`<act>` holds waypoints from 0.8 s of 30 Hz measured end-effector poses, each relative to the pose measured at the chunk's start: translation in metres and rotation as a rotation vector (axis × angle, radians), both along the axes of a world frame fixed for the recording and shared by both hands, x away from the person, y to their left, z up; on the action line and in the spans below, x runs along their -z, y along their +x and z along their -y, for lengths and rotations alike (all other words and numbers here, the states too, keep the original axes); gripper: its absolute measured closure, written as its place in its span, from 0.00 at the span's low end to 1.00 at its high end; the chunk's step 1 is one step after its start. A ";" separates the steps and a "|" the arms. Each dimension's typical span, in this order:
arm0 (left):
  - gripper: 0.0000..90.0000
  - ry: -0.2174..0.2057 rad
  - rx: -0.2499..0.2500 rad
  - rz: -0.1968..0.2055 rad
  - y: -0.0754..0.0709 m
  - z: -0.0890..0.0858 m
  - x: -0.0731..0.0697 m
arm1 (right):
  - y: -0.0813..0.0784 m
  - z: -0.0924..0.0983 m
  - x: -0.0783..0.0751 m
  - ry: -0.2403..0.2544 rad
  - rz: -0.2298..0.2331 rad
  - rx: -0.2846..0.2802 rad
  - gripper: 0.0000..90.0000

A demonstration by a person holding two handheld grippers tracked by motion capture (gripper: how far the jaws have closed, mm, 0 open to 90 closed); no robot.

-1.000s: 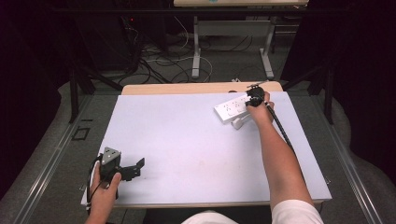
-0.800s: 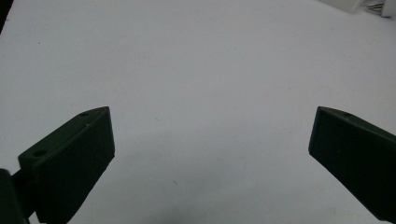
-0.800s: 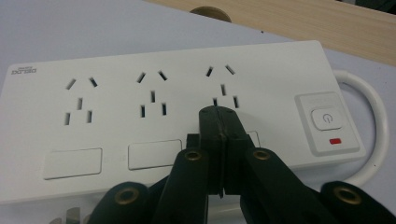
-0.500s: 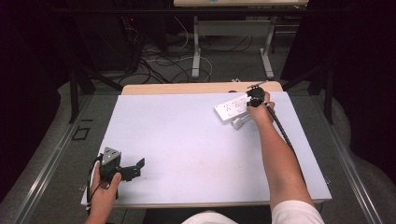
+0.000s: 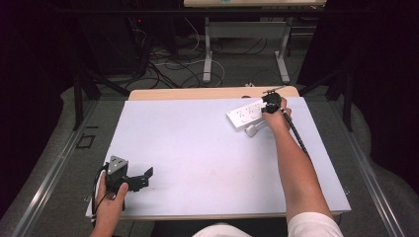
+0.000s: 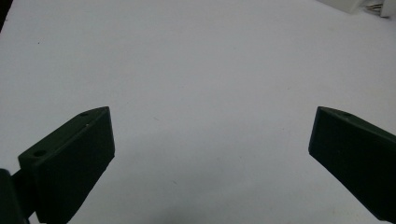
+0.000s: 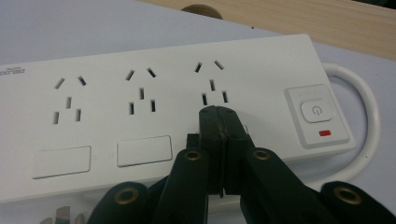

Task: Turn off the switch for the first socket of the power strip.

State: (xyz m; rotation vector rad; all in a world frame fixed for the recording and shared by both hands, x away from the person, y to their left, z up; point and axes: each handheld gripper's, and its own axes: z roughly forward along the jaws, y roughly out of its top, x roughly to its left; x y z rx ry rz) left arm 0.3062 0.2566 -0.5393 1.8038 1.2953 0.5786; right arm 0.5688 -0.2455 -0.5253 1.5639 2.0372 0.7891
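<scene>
Counter (image 5: 197,148) lying white in a dark room | power strip (image 5: 245,115) running diagonally, switch end toward my closed right hand-held gripper (image 7: 219,123) | left hand-held gripper (image 6: 210,144) gaping open.

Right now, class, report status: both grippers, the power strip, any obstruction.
Left gripper open, over bare table. Right gripper shut, tips on power strip near third socket. Nothing in the way.

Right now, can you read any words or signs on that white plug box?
Power strip, left end: a small dark brand mark, too blurred to read.
Its switch button: a power symbol, a circle with a short line; no letters.
Below it, a red bar, unlettered.
Nothing else has writing.
</scene>
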 end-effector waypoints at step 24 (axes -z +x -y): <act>0.00 -0.005 -0.007 0.003 0.001 0.001 0.001 | 0.000 -0.001 0.000 0.002 0.001 -0.014 1.00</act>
